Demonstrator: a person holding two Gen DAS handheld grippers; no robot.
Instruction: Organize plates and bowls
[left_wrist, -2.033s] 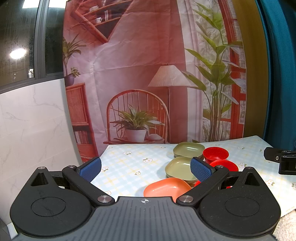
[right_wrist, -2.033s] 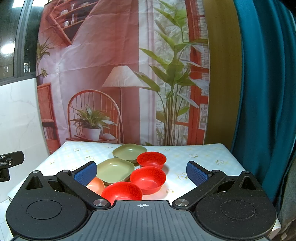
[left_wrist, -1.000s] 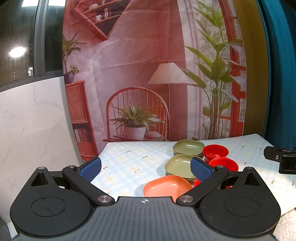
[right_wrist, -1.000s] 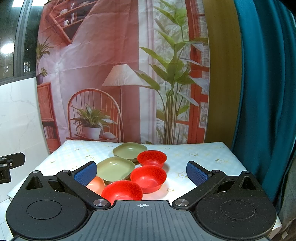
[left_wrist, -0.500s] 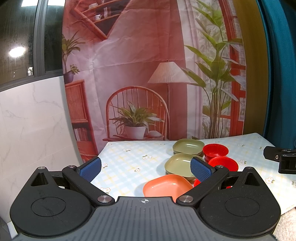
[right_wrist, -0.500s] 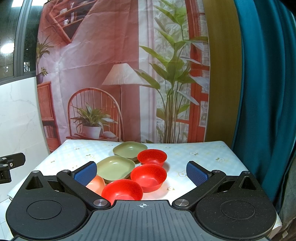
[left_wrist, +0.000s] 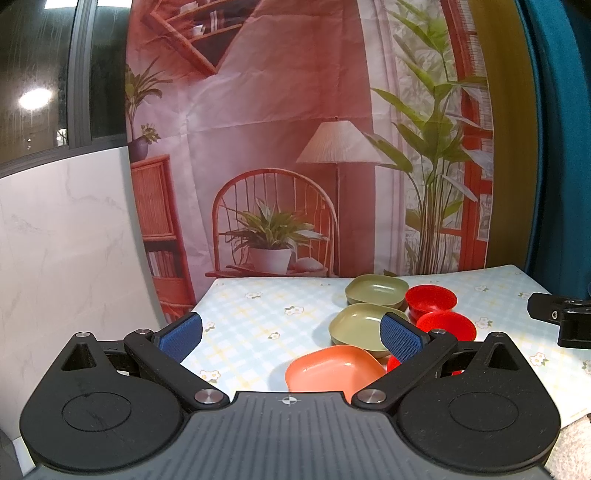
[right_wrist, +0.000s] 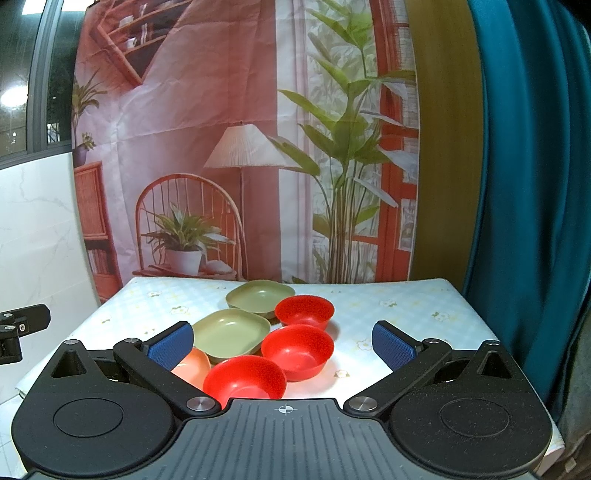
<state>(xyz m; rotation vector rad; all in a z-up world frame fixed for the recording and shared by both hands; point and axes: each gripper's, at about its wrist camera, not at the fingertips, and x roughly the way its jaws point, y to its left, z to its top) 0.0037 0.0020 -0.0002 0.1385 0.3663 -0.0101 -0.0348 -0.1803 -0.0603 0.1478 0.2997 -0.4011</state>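
On the checked tablecloth (right_wrist: 406, 310) stand two green square plates, far (right_wrist: 260, 293) and near (right_wrist: 231, 334), an orange plate (left_wrist: 332, 371), and three red bowls: far (right_wrist: 304, 310), middle (right_wrist: 297, 350), near (right_wrist: 243, 378). My right gripper (right_wrist: 282, 341) is open above the near bowls, holding nothing. In the left wrist view the same green plates (left_wrist: 376, 290) (left_wrist: 356, 326) and red bowls (left_wrist: 430, 297) (left_wrist: 445, 325) sit right of centre. My left gripper (left_wrist: 291, 332) is open over the orange plate's left side, empty.
A printed backdrop (right_wrist: 240, 147) with chair, lamp and plants hangs behind the table. A teal curtain (right_wrist: 528, 184) flanks the right edge. A white marble wall (left_wrist: 66, 240) stands left. Bare cloth lies left (left_wrist: 251, 314) of the dishes. The other gripper's tip (left_wrist: 557, 317) shows at right.
Both grippers stay open and hold almost still; the views drift only slightly. No dish has moved.
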